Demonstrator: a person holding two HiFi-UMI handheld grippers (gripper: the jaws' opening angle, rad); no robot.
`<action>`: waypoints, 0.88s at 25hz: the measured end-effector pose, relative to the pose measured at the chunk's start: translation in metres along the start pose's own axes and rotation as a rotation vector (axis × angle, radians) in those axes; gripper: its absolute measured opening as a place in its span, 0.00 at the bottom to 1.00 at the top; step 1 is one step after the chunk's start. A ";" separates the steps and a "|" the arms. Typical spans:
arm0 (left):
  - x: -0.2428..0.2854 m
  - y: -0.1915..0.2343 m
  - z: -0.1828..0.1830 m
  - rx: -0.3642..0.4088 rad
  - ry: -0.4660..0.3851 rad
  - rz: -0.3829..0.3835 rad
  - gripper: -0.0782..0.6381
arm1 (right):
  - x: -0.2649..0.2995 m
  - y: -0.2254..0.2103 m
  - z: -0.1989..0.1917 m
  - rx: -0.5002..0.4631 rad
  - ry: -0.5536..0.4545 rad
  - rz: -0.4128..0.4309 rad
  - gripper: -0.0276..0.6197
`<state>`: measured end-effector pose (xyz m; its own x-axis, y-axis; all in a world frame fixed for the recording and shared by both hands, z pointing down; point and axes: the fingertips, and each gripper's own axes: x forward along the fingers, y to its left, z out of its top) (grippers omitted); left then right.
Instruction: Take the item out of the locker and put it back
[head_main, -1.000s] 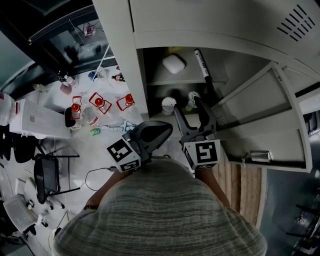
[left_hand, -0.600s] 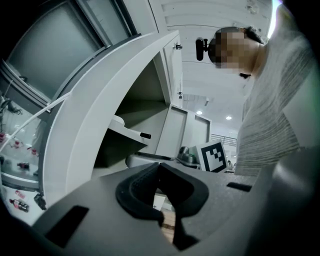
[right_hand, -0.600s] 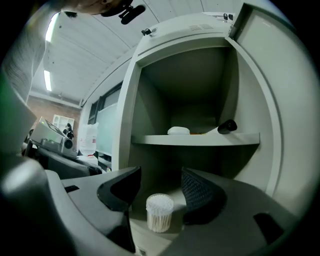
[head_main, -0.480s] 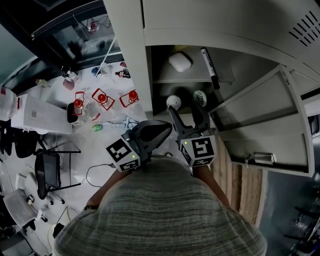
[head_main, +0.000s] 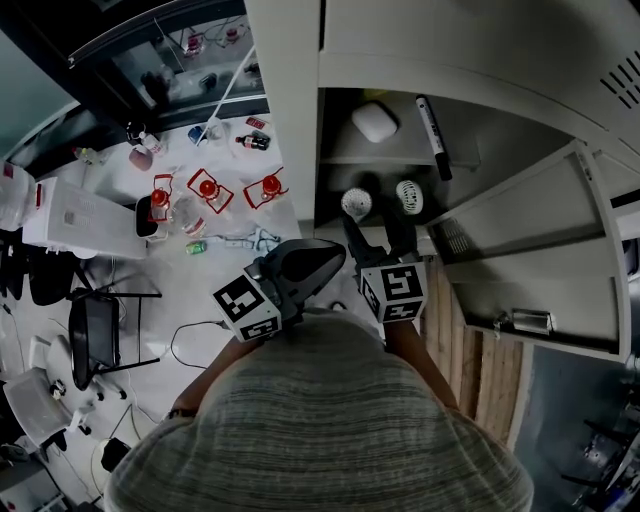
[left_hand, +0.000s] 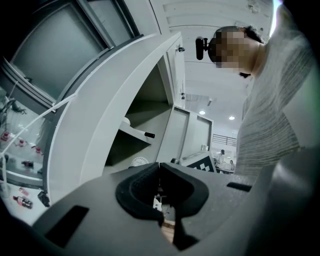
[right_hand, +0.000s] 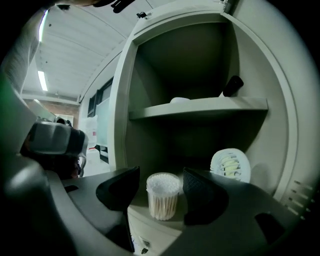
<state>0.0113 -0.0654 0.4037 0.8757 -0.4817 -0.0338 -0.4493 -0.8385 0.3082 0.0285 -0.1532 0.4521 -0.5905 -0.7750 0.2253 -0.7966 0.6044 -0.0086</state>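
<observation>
Dim, fisheye-bent views, dark corners; white ceiling strip lights (right_hand: 41, 80) glare upper left; grey metal locker (right_hand: 200, 65) shadowed inside.

place: lab-type workroom with staff storage | ahead of right gripper (head_main: 378, 230): grey sheet-metal locker (head_main: 295, 110), shelved, door open | left of left gripper (head_main: 333, 256): white surface (head_main: 100, 185) with red-topped clear vessels (head_main: 207, 188) and small bottles | beyond those: dark glass-fronted cabinet (head_main: 165, 60) | lower left: black swivel chair (head_main: 95, 340), loose cable (head_main: 190, 350)
</observation>
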 end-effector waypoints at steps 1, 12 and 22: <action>-0.001 0.000 0.000 -0.001 -0.001 0.002 0.12 | 0.002 0.000 -0.004 0.003 0.011 0.000 0.45; -0.007 0.006 0.001 -0.004 -0.001 0.022 0.12 | 0.018 0.000 -0.031 0.014 0.084 0.010 0.46; -0.010 0.010 0.002 -0.006 0.004 0.028 0.12 | 0.032 -0.004 -0.061 0.054 0.165 0.006 0.46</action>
<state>-0.0023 -0.0690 0.4054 0.8637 -0.5035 -0.0209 -0.4723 -0.8233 0.3147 0.0208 -0.1687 0.5191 -0.5694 -0.7277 0.3823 -0.8015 0.5948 -0.0615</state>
